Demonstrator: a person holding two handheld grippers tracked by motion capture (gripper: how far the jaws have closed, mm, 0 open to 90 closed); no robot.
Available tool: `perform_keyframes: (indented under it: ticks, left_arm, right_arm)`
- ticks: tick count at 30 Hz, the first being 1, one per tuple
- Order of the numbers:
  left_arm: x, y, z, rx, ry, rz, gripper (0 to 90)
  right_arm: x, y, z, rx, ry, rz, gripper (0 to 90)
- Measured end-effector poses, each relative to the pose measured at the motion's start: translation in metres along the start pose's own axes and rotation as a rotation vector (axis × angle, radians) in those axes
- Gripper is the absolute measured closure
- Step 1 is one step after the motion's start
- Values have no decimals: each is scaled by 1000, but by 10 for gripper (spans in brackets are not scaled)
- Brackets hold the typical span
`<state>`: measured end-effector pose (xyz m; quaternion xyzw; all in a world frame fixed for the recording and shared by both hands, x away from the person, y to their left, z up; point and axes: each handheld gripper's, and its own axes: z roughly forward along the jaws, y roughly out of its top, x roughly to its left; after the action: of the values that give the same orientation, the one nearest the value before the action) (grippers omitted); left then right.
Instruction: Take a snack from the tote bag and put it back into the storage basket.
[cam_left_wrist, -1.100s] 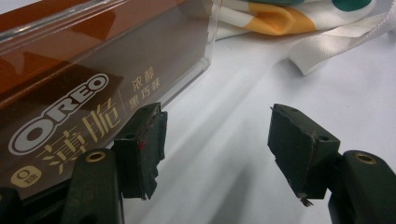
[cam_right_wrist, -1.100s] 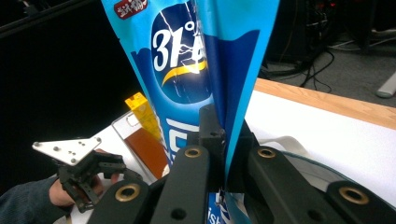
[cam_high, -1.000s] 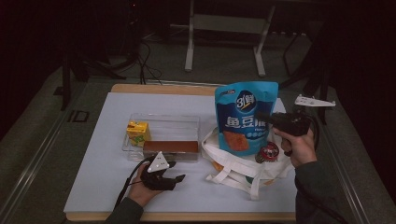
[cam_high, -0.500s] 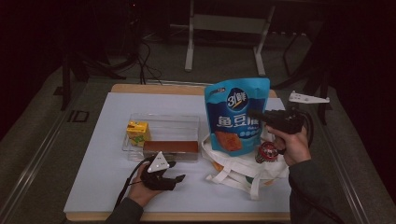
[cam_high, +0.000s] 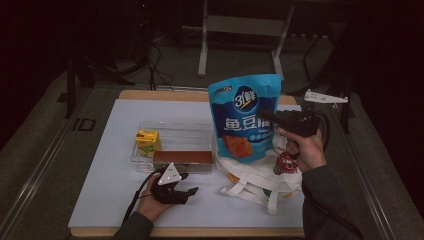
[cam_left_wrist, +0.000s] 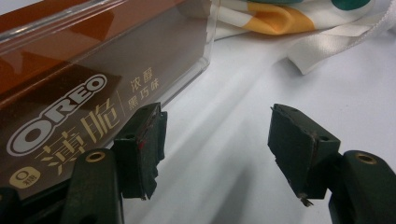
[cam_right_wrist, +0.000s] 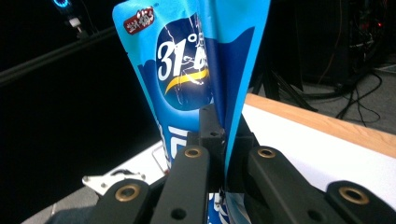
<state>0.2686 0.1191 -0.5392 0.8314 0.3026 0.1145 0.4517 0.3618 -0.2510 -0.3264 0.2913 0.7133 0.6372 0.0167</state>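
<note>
In the high view, the right gripper is holding a blue snack pouch upright by its right edge, lifted above a white tote bag that is lying crumpled on the white table. A small red-topped can is sitting on the bag just under the right hand. The left gripper is resting on the table near the front edge, its jaws standing apart and pointing right, just in front of a clear plastic tray. In the tray a yellow carton is standing at the left end and a brown Oreo box is lying along the front wall.

In the left gripper view, the two black jaws of the left gripper are standing wide apart over bare table with nothing between them. The Oreo box is lying behind the clear tray wall just beside the jaw on the left of the view, and a fold of the tote bag is showing at the top.

In the right gripper view, the right gripper is pinching the pouch, jaws clamped together on a folded edge of it, the pouch rising upright above them, with the wooden edge of the table lying beyond
</note>
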Motion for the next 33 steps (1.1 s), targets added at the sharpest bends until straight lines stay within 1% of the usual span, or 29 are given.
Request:
perform_keyframes:
  ticks: [5,15,16,17,18,20,28,33]
  left_arm:
    - [0,0,0,1,0,3,362]
    - [0,0,0,2,1,4,361]
    - [0,0,0,2,1,4,362]
    - [0,0,0,2,1,4,362]
    - [0,0,0,2,2,4,361]
    - [0,0,0,3,2,5,361]
    - [-1,0,0,3,2,9,362]
    - [-1,0,0,3,2,9,361]
  right_arm:
    - [1,6,8,-14,-1,10,890]
    - [4,12,31,-7,0,19,891]
    - [4,13,35,-9,0,24,891]
    - [4,13,35,-9,0,24,891]
    - [4,14,40,-11,2,19,890]
    - [5,14,43,-10,4,19,890]
    - [4,15,63,-5,10,36,890]
    - [5,17,71,-8,11,39,890]
